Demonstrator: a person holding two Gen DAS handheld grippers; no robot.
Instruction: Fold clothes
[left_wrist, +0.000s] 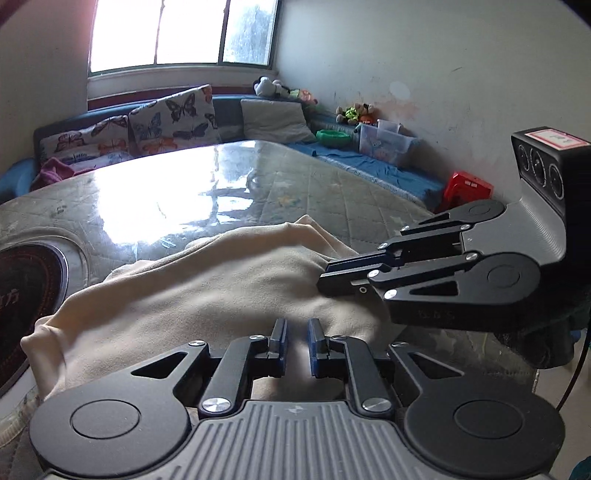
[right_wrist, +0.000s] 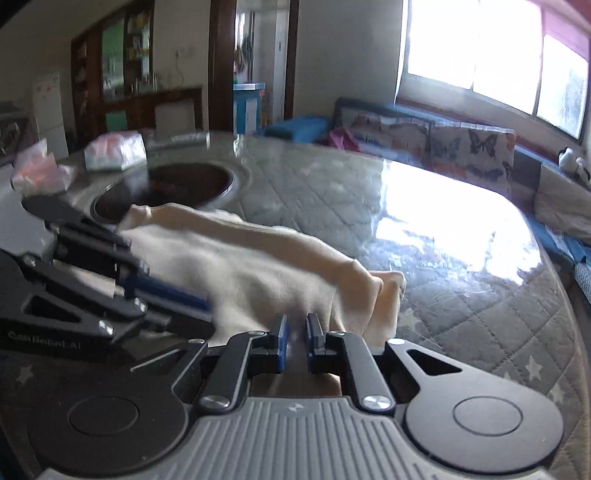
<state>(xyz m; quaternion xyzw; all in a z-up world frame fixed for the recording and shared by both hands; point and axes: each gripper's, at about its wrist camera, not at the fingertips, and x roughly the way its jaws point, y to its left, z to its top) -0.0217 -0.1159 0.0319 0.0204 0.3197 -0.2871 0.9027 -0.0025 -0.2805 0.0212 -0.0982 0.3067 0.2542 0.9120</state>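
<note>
You have 1 cream garment (left_wrist: 207, 295) in play, lying bunched on the glass-topped table (left_wrist: 155, 184) over a quilted cover, near the table's edge closest to you. Your left gripper (left_wrist: 296, 341) sits low over the garment's near side, its 2 blue-padded fingers (left_wrist: 279, 338) drawn to a narrow gap with pale cloth showing between them; you cannot tell whether they pinch it. Your right gripper (right_wrist: 296, 341) looks the same: a narrow gap over the cloth's edge, grip unclear. Each wrist view shows the other gripper alongside, resting on the fabric. Beyond the garment, 1 dark round inset (right_wrist: 166, 188) sits in the tabletop. 2 plastic bags (right_wrist: 114, 151) lie at the table's far side.
</note>
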